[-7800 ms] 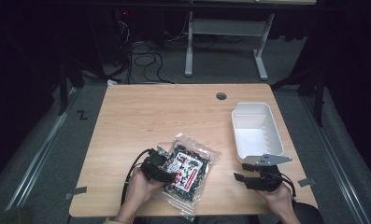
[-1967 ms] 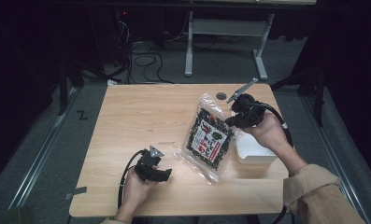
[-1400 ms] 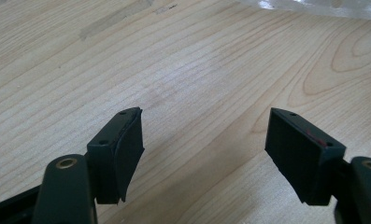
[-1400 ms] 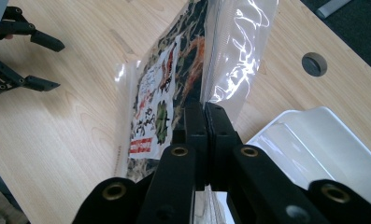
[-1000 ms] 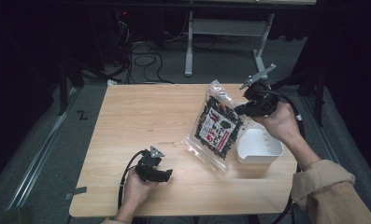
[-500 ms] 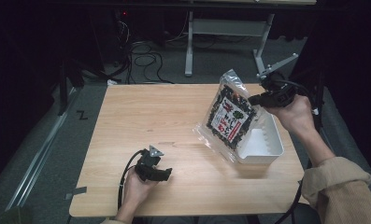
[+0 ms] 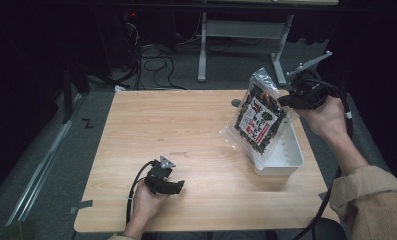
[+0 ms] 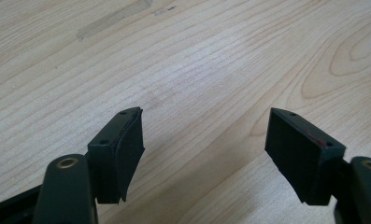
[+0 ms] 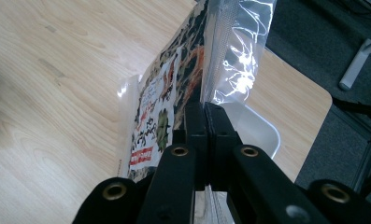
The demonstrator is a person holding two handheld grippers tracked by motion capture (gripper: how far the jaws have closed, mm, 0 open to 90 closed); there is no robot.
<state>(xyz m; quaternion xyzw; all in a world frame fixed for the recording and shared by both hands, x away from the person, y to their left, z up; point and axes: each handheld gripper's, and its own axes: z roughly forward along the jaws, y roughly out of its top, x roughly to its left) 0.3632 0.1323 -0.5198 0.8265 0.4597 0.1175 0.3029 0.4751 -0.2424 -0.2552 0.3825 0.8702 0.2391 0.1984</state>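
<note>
The wooden table lies under both grippers. A white tray sits below the right gripper, at the table's right edge. The snack bag hangs tilted from that gripper, its lower edge over the tray; the jaws are clamped tight on the bag's clear top edge. The left gripper rests on the table, jaws apart, nothing between them.
</note>
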